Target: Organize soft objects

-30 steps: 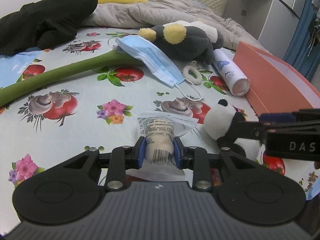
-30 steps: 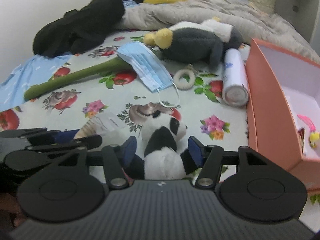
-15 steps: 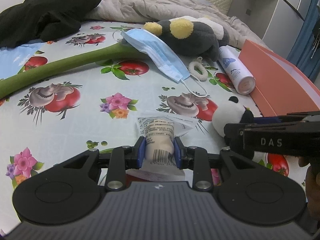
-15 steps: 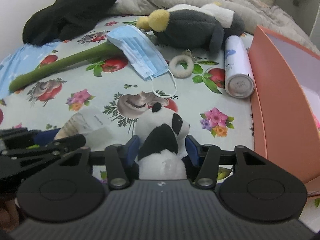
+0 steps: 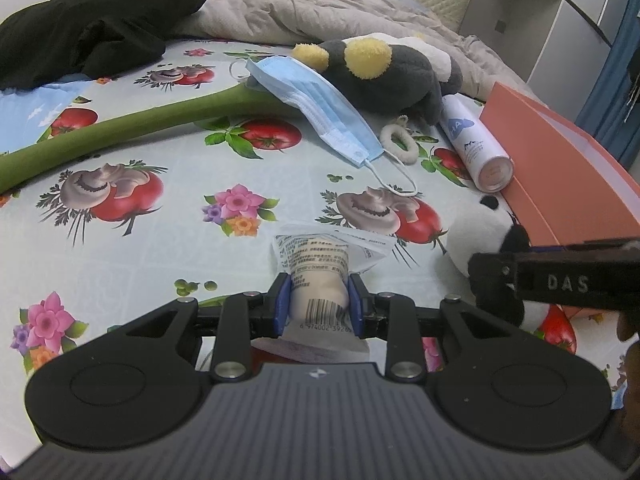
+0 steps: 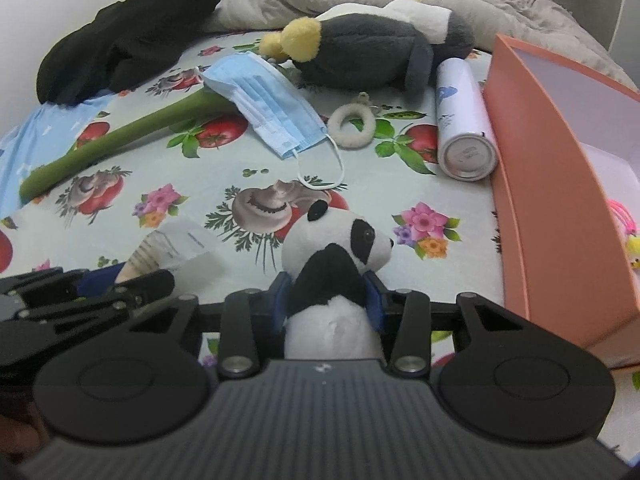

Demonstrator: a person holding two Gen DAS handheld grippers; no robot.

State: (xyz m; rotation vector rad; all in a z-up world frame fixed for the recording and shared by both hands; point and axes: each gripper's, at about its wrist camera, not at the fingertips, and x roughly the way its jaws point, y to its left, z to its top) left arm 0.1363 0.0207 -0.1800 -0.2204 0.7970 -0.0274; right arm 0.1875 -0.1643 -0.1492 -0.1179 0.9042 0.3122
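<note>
My left gripper (image 5: 319,303) is shut on a white wrapped packet (image 5: 320,276) with a barcode, resting on the flowered bedsheet. Beside it on the right, my right gripper (image 6: 326,303) has its jaws closing on a small panda plush (image 6: 340,240), and the blue pads press into its dark body. In the left wrist view the panda plush (image 5: 476,232) shows behind the right gripper's black finger. Further back lie a blue face mask (image 6: 268,102), a grey and yellow plush (image 6: 360,52), a fluffy white ring (image 6: 352,120) and a long green plush stem (image 5: 120,128).
An open salmon-pink box (image 6: 560,184) stands at the right, with small pink and yellow items inside. A white spray can (image 6: 460,120) lies against its wall. A black garment (image 6: 128,36) and a grey blanket (image 5: 328,12) sit at the back of the bed.
The right gripper's jaws have narrowed onto the panda plush, and the gripper has crept a little forward over the bed. The left gripper keeps its hold on the packet.
</note>
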